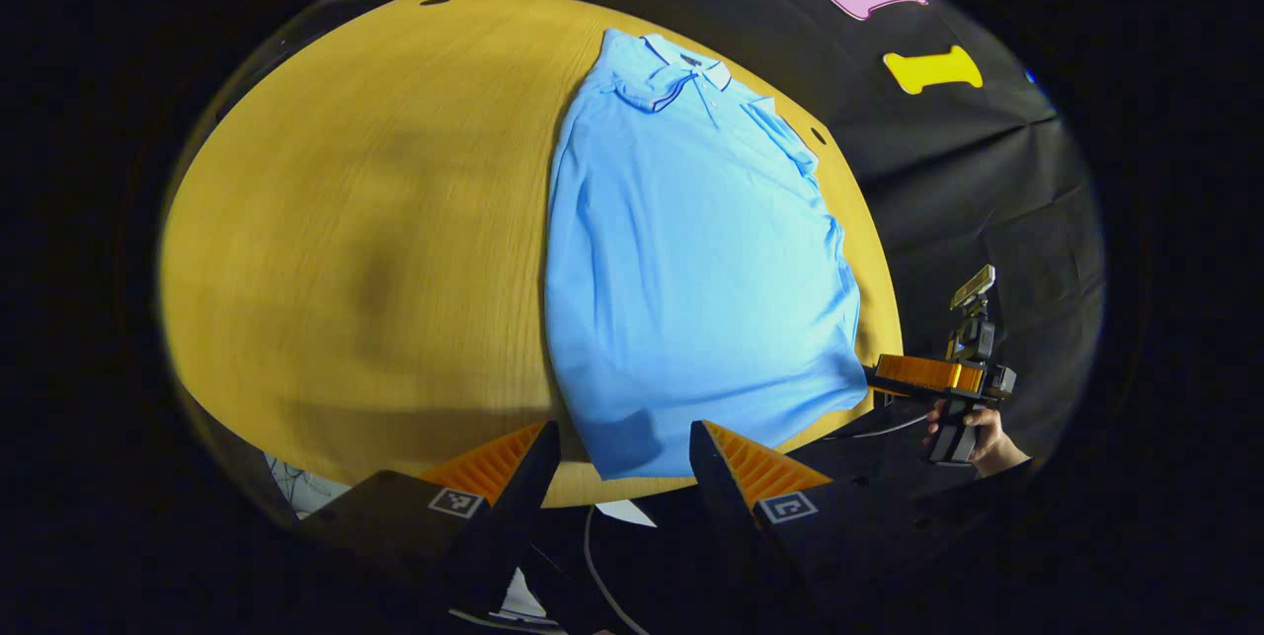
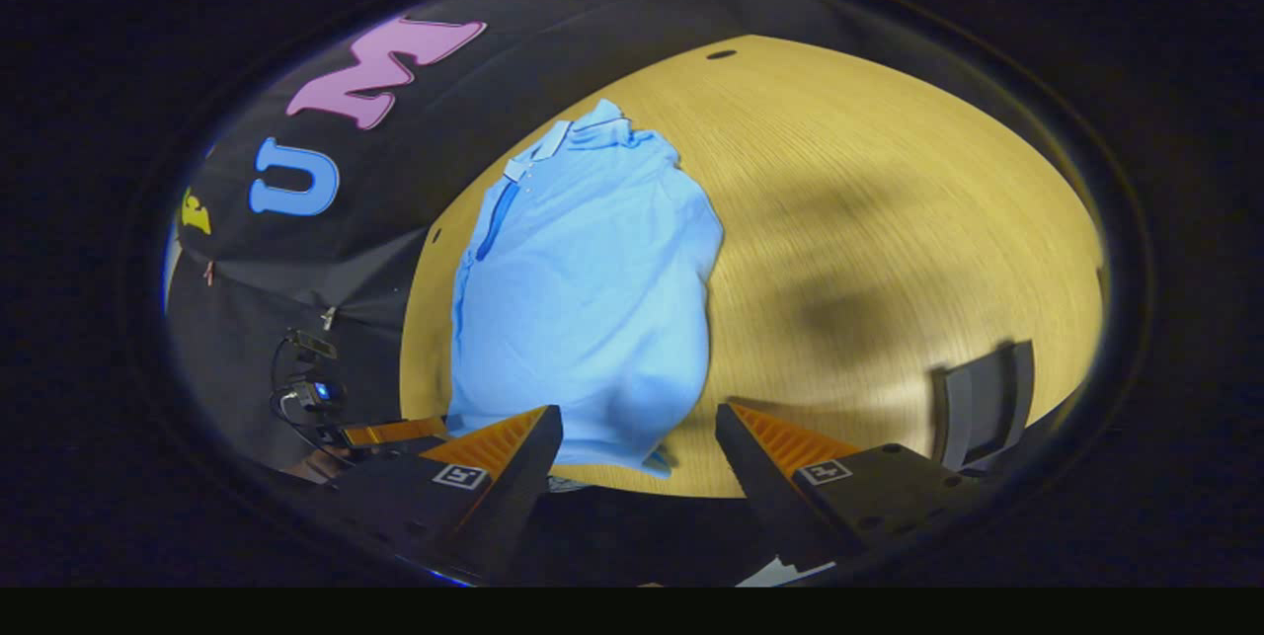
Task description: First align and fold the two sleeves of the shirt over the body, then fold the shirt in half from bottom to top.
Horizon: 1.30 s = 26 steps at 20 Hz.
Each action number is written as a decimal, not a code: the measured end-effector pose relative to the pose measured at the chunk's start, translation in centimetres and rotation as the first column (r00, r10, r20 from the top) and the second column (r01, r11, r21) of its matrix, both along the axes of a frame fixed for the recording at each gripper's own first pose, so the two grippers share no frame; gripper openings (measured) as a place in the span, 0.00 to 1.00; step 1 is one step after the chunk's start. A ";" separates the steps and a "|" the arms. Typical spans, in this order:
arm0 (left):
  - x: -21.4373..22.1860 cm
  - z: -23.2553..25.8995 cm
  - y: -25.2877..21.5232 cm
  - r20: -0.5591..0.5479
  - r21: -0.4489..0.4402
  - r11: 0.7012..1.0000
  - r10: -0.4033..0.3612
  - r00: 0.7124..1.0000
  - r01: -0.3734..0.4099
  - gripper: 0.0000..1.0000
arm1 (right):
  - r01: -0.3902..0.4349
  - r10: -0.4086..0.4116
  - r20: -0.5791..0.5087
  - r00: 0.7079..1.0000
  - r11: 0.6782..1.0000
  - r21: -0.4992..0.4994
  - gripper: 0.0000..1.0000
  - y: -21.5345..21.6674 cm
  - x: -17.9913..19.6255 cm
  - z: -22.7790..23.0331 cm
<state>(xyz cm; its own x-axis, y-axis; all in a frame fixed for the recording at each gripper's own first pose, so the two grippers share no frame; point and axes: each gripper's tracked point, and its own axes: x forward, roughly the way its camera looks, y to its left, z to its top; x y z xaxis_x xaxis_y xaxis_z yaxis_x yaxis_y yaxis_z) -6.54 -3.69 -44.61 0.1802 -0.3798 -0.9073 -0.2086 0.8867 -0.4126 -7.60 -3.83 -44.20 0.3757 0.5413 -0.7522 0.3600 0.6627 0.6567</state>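
A light blue short-sleeved polo shirt (image 1: 691, 270) of soft knit cotton lies flat on a round yellow wood-grain table (image 1: 375, 250), collar toward the black cloth wall and hem toward the near edge, with both sleeves looking already folded in over the body so the outline is a long narrow panel. The left gripper (image 1: 622, 462) hangs just off the near table edge over the hem's left corner, its ribbed fingers spread wide with nothing between them. The right gripper (image 2: 637, 447) sits the same way at the hem's other corner, jaws wide apart and empty; from the left gripper view it appears out past the table's rim, held in a person's hand (image 1: 973, 437). I'd judge the bottom-to-top fold is what comes now, and the risks are plain enough: the hem corner nearest the right gripper is slightly rumpled and curled, so a pinch there may catch only the top layer and leave the rest dragging. Thin knit slides easily on that smooth tabletop, so uneven lifting could skew the fold or pull the tucked sleeves loose. The near edge of the shirt lies close to the table's rim, and a clumsy grab might tug it off. A dark grey chair back (image 2: 983, 403) stands beside the table.
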 end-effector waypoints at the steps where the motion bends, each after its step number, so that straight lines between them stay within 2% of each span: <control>1: -0.3 -0.2 0.1 -0.016 -0.004 1.000 0.015 1.000 -0.015 0.86 | 0.020 -0.020 -0.006 1.000 0.999 0.038 0.97 0.6 -0.1 0.2; 2: -0.4 -0.2 0.0 -0.018 -0.015 0.999 0.033 0.999 -0.034 0.84 | 0.041 -0.040 -0.018 0.999 0.996 0.074 0.89 1.2 -0.2 0.5; 3: -0.1 -0.1 -0.2 -0.022 -0.033 0.998 0.053 0.998 -0.053 0.79 | 0.053 -0.049 -0.032 0.998 0.993 0.106 0.97 1.6 -0.3 0.6; 5: -0.1 -0.1 -0.8 -0.060 -0.090 0.992 0.087 0.994 -0.092 0.82 | 0.072 -0.063 -0.062 0.996 0.983 0.167 0.89 2.7 -0.5 0.5; 7: 0.1 -0.3 -1.5 -0.096 -0.129 0.984 0.110 0.989 -0.122 0.81 | 0.105 -0.084 -0.096 0.992 0.966 0.238 0.93 3.9 -0.2 0.6; 8: 0.3 -0.3 -1.7 -0.104 -0.140 0.982 0.112 0.988 -0.126 0.81 | 0.136 -0.109 -0.113 0.988 0.954 0.268 0.89 4.3 0.3 0.6; 10: 0.4 -0.5 -2.0 -0.108 -0.159 0.978 0.122 0.987 -0.138 0.80 | 0.198 -0.162 -0.142 0.977 0.933 0.300 0.93 4.6 1.4 0.1; 12: 0.9 -0.9 -2.1 -0.134 -0.159 0.970 0.162 0.978 -0.183 0.77 | 0.231 -0.190 -0.165 0.968 0.930 0.285 0.86 4.7 1.9 -0.7; 13: 0.8 -1.5 -2.1 -0.161 -0.145 0.969 0.174 0.972 -0.197 0.73 | 0.236 -0.195 -0.173 0.966 0.934 0.269 0.74 4.6 2.0 -1.3; 14: 0.6 -2.0 -2.0 -0.177 -0.142 0.970 0.170 0.969 -0.196 0.54 | 0.226 -0.184 -0.187 0.965 0.946 0.233 0.62 4.6 1.5 -2.3; 16: 0.8 -2.1 -3.0 -0.162 -0.191 0.964 0.154 0.975 -0.184 0.14 | 0.238 -0.200 -0.177 0.964 0.943 0.233 0.12 4.6 2.0 -2.7; 17: 1.2 -1.8 -3.1 -0.145 -0.196 0.965 0.145 0.979 -0.172 0.14 | 0.245 -0.210 -0.164 0.964 0.943 0.226 0.06 4.2 2.0 -2.5; 18: 0.9 -1.9 -3.2 -0.133 -0.188 0.971 0.123 0.984 -0.146 0.08 | 0.228 -0.198 -0.147 0.969 0.946 0.229 0.00 4.6 2.4 -2.9; 19: 1.0 -2.0 -3.3 -0.105 -0.173 0.980 0.084 0.991 -0.102 0.06 | 0.211 -0.187 -0.128 0.974 0.953 0.218 0.07 4.2 2.3 -2.5; 21: 1.2 -1.9 -3.0 -0.039 -0.103 0.995 0.000 0.999 -0.004 0.06 | 0.175 -0.155 -0.105 0.982 0.958 0.225 0.05 4.7 2.7 -2.4; 22: 1.5 -1.8 -2.7 -0.017 -0.059 0.998 -0.031 0.999 0.030 0.06 | 0.166 -0.150 -0.085 0.985 0.957 0.236 0.00 4.7 3.0 -2.0; 23: 2.0 -1.9 -2.5 0.003 -0.017 0.998 -0.067 0.998 0.067 0.06 | 0.161 -0.151 -0.058 0.987 0.956 0.246 0.05 4.7 3.6 -1.3; 26: 4.3 -1.5 -1.5 0.053 0.083 0.990 -0.121 0.991 0.117 0.09 | 0.110 -0.124 0.053 0.991 0.970 0.216 0.05 4.2 5.3 0.2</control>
